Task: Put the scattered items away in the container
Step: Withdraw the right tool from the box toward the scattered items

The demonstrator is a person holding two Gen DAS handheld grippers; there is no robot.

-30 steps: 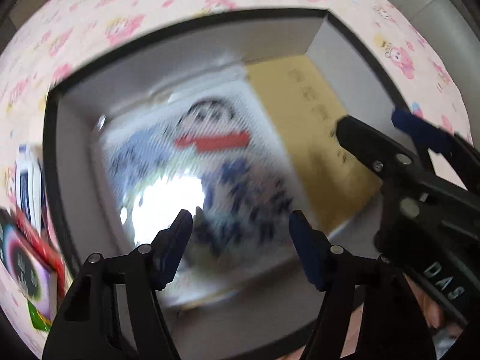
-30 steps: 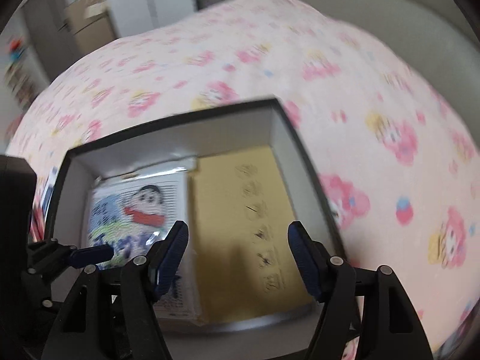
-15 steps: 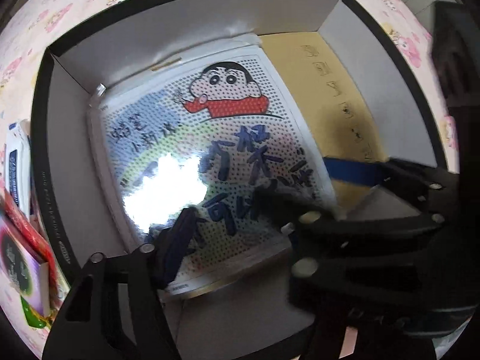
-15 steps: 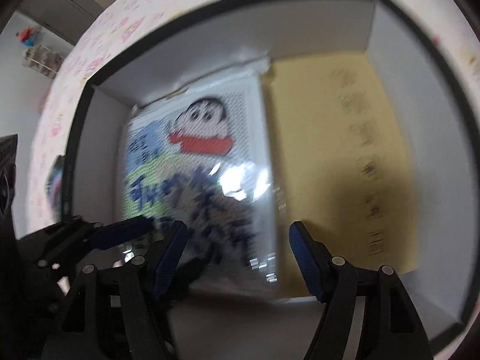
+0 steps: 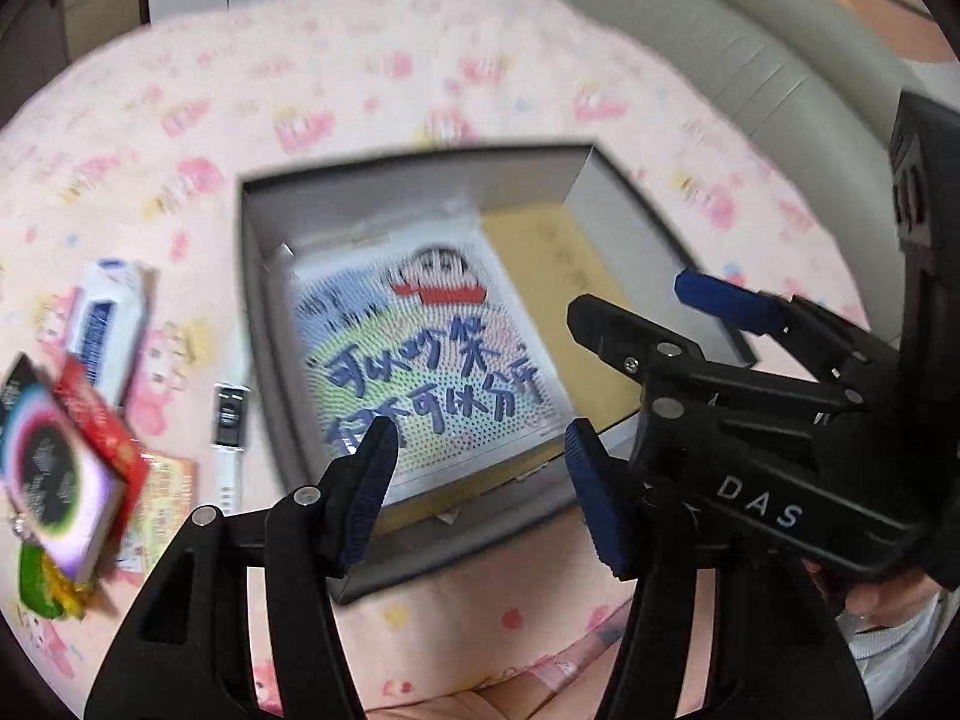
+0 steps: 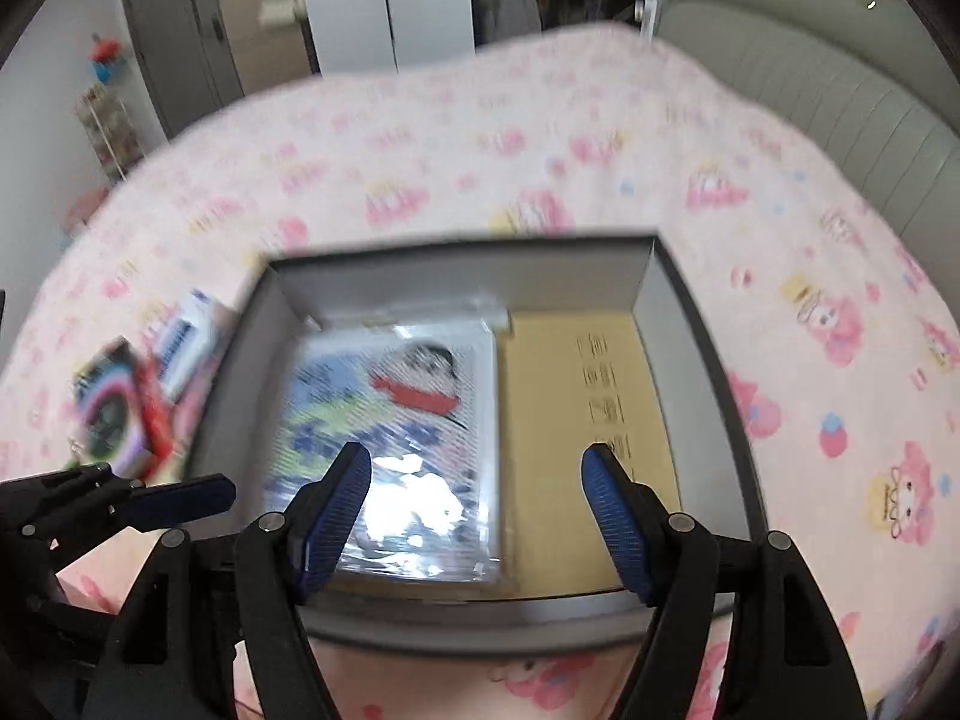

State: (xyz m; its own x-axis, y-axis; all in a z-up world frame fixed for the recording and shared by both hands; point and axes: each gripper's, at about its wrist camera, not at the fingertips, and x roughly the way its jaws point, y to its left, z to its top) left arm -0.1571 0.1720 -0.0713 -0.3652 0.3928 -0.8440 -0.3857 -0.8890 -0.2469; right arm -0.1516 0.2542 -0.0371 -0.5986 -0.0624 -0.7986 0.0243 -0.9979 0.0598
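Note:
A grey open box (image 5: 414, 180) (image 6: 456, 258) sits on a pink patterned cloth. Inside it lies a flat plastic-wrapped packet with a cartoon boy (image 5: 420, 354) (image 6: 396, 414) beside a tan card (image 5: 576, 276) (image 6: 576, 420). My left gripper (image 5: 480, 480) hovers open above the box's near edge, with nothing between its fingers. My right gripper (image 6: 474, 516) is open too, above the near wall; in the left wrist view it shows at the right (image 5: 636, 312). Left of the box lie scattered items: a white and blue pack (image 5: 108, 324), a red pack (image 5: 102, 426), a dark colourful box (image 5: 48, 468) and a white watch (image 5: 231, 420).
An orange packet (image 5: 162, 498) and a green wrapper (image 5: 42, 582) lie at the cloth's near left edge. A grey padded sofa (image 6: 810, 66) stands behind on the right, cupboards and doors (image 6: 270, 18) at the back. A hand (image 5: 882, 594) holds the right gripper.
Both grippers have pulled up and back from inside the box; the whole box and the scattered items to its left now show. The packet stays in the box.

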